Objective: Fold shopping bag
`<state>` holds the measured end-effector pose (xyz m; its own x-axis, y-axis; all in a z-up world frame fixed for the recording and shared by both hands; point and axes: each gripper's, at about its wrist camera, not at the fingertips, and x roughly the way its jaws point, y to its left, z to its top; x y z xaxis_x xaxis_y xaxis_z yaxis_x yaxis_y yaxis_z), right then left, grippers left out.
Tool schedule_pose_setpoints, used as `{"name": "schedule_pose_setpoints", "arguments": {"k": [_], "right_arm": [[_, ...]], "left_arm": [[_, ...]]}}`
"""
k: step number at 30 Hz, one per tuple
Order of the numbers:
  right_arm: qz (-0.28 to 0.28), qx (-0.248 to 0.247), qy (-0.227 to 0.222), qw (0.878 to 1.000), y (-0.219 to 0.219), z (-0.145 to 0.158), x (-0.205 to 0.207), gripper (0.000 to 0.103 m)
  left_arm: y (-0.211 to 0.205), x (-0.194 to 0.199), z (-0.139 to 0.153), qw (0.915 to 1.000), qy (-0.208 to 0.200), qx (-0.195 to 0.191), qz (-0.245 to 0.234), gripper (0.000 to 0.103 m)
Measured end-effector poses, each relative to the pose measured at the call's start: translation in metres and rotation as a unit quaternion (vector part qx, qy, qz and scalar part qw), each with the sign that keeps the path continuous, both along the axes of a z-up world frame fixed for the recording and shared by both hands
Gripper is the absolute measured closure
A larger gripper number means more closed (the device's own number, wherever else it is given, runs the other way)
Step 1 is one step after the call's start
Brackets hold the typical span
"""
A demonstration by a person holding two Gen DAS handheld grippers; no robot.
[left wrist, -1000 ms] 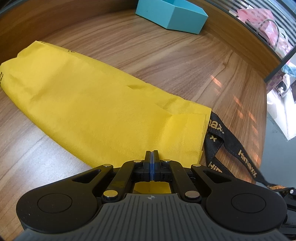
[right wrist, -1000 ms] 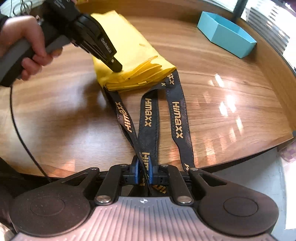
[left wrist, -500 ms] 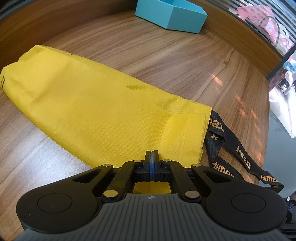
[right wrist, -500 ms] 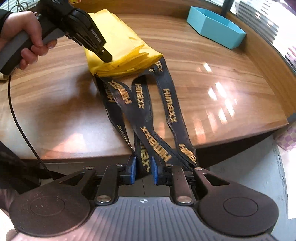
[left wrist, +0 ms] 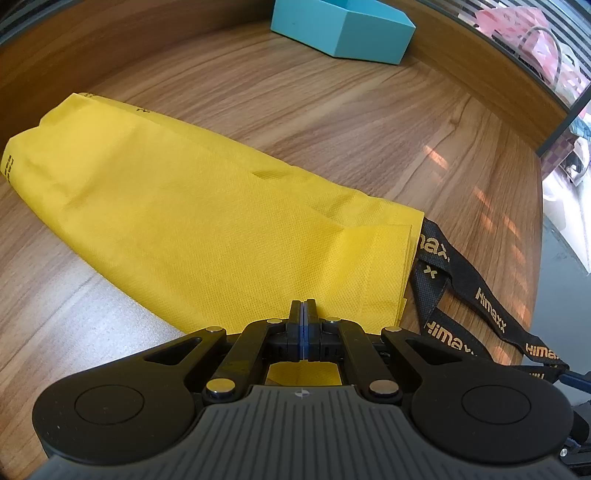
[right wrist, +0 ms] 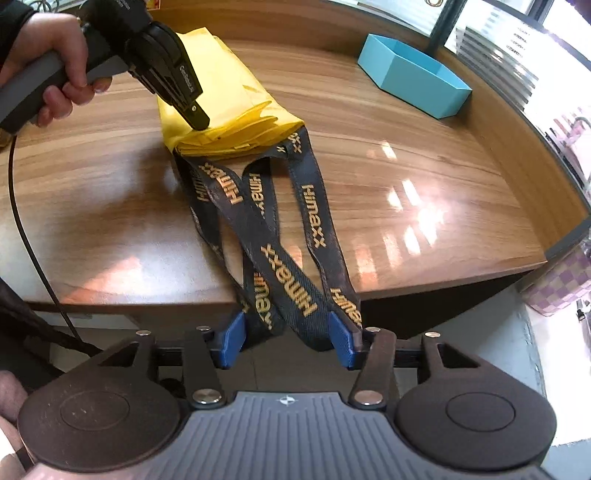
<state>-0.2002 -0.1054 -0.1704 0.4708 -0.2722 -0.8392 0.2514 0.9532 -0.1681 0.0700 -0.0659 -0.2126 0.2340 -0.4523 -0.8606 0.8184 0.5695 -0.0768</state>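
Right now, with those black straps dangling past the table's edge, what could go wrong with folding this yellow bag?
1. The right hand-held gripper is opening with the black printed fabric straps between its pads; they may slide off the wooden table edge and tug the bag.
2. The left hand-held gripper, shut, presses only the near end of the folded yellow fabric shopping bag, so the loose layers could spring apart.

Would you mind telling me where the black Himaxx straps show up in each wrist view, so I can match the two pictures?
Left wrist view: the black straps run out from the yellow bag towards the lower right edge.
Right wrist view: the black straps fill the centre, from the yellow bag down to the opening jaws of the right gripper.
Shared landmark: the turquoise tray on the far side of the table.
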Motion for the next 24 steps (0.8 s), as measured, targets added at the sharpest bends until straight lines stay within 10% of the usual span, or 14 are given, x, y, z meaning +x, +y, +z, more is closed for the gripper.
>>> {"name": "schedule_pose_setpoints", "arguments": {"k": [10, 24], "right_arm": [[0.007, -0.022, -0.011, 1.000, -0.005, -0.001, 0.009, 0.032], [-0.093, 0.074, -0.025, 0.993, -0.045, 0.012, -0.017, 0.032]], "left_arm": [[-0.001, 0.000, 0.001, 1.0000, -0.003, 0.004, -0.003, 0.101], [0.001, 0.000, -0.001, 1.0000, -0.001, -0.001, 0.000, 0.101]]}}
